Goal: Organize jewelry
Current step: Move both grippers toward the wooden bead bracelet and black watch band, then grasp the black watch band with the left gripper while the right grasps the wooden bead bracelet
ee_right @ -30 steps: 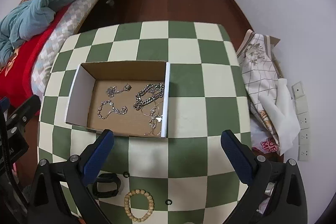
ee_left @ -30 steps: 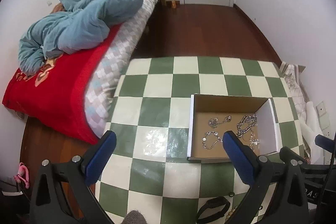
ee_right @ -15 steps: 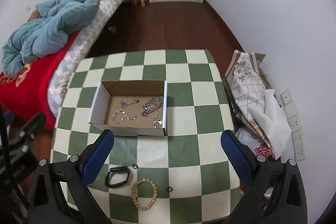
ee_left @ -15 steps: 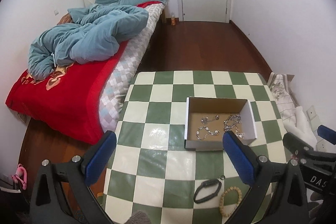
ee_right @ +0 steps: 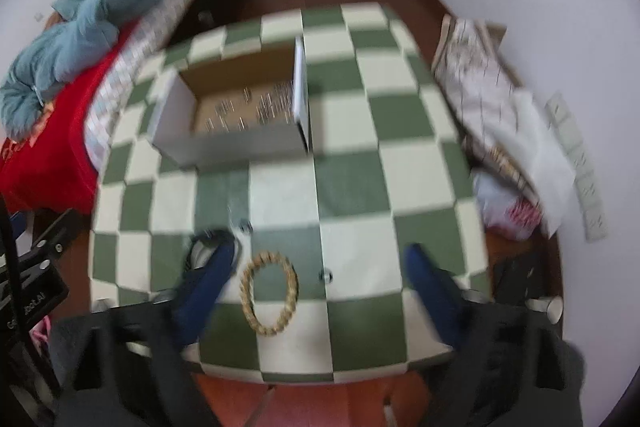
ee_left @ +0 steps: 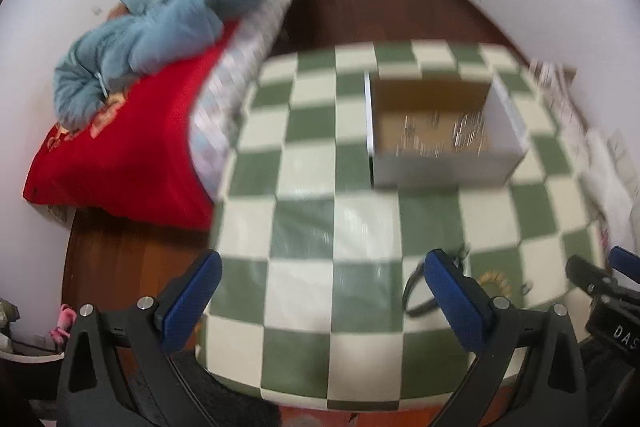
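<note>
Lying at the far left, a bed [ee_left: 132, 131] with a red cover carries a rumpled blue blanket [ee_left: 160, 27], and its edge meets the green-and-white checked bench [ee_left: 304, 195]. Both views are blurred. The left hand-held gripper [ee_left: 320, 301] hangs over the near left part of the bench with its blue fingers [ee_left: 192, 301] wide apart and nothing between them. Further right and toward the back, an open box [ee_left: 444, 169] sits on the bench; silvery chains [ee_left: 464, 135] lie on its brown floor, too smeared to tell apart. Near the front edge, a black band [ee_right: 204, 245] lies just left of a beaded bracelet [ee_right: 269, 297], the band partly hidden behind the right hand-held gripper's left finger. Two small rings [ee_right: 245, 225] rest close by, one above the bracelet and one to its right. The right hand-held gripper [ee_right: 316, 287] is spread wide and empty above the near edge, the bracelet showing between its fingers. At the far right, patterned cloth [ee_right: 476, 75] and a plastic bag [ee_right: 512, 211] lie on the floor by the wall.
</note>
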`<state>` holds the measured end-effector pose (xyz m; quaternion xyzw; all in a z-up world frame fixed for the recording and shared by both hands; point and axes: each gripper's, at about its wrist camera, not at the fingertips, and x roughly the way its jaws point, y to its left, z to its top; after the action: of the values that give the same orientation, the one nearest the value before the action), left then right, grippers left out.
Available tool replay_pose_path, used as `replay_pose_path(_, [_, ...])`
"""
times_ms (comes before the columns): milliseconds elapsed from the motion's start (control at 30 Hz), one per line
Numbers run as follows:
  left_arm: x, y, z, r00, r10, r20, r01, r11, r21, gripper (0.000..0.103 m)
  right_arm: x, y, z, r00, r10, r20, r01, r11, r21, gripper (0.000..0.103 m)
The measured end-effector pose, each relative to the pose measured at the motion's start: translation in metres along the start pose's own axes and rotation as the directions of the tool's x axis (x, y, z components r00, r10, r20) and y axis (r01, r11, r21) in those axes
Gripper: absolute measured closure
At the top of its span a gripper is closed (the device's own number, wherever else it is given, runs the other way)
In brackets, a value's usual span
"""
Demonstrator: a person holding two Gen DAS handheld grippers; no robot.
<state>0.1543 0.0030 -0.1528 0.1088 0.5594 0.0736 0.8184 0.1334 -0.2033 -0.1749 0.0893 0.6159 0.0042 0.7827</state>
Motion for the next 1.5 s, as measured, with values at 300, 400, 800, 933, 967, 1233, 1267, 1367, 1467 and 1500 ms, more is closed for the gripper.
replay_pose_path(300, [0.071,-0.030,-0.022,0.973,-0.133,-0.190,0.140,0.990,0.024,0.018,0.071,-0.002,-0.028,0.986,0.062,-0.152,-0.058,0.998,0.032,0.055])
replay_pose_path(400, [0.079,-0.037,-0.022,0.965,-0.161,-0.207,0.171,0.985,0.032,0.019,0.083,-0.001,-0.031,0.981,0.073,-0.178,-0.067,0.997,0.040,0.059])
replay_pose_path(800, [0.096,-0.040,-0.035,0.942,-0.214,-0.257,0.230,0.973,0.032,0.096,0.108,0.014,-0.035,0.974,0.051,-0.223,-0.050,0.999,0.007,0.065])
replay_pose_path(933, [0.090,-0.033,-0.046,0.946,-0.198,-0.256,0.211,0.977,0.023,0.097,0.110,0.020,-0.035,0.977,0.018,-0.214,-0.024,0.999,-0.024,0.070])
replay_pose_path(967, [0.089,-0.031,-0.049,0.947,-0.193,-0.256,0.205,0.979,0.021,0.097,0.110,0.021,-0.035,0.977,0.009,-0.213,-0.016,0.999,-0.032,0.071])
replay_pose_path(1233, [0.077,-0.029,-0.070,0.949,-0.192,-0.249,0.200,0.980,0.007,0.097,0.113,0.035,-0.038,0.981,-0.069,-0.184,0.052,0.994,-0.092,0.081])
replay_pose_path(1267, [0.077,-0.030,-0.071,0.949,-0.191,-0.249,0.199,0.980,0.006,0.097,0.113,0.035,-0.037,0.980,-0.081,-0.179,0.064,0.993,-0.100,0.083])
replay_pose_path(1367, [0.075,-0.032,-0.074,0.949,-0.195,-0.249,0.202,0.979,0.000,0.099,0.110,0.034,-0.034,0.982,-0.087,-0.170,0.069,0.992,-0.107,0.093])
replay_pose_path(1467, [0.077,-0.030,-0.069,0.947,-0.199,-0.251,0.204,0.979,-0.006,0.099,0.110,0.034,-0.034,0.983,-0.086,-0.164,0.069,0.992,-0.107,0.093])
replay_pose_path(1500, [0.076,-0.030,-0.071,0.947,-0.199,-0.251,0.204,0.979,-0.008,0.099,0.109,0.032,-0.035,0.983,-0.084,-0.162,0.068,0.992,-0.106,0.093])
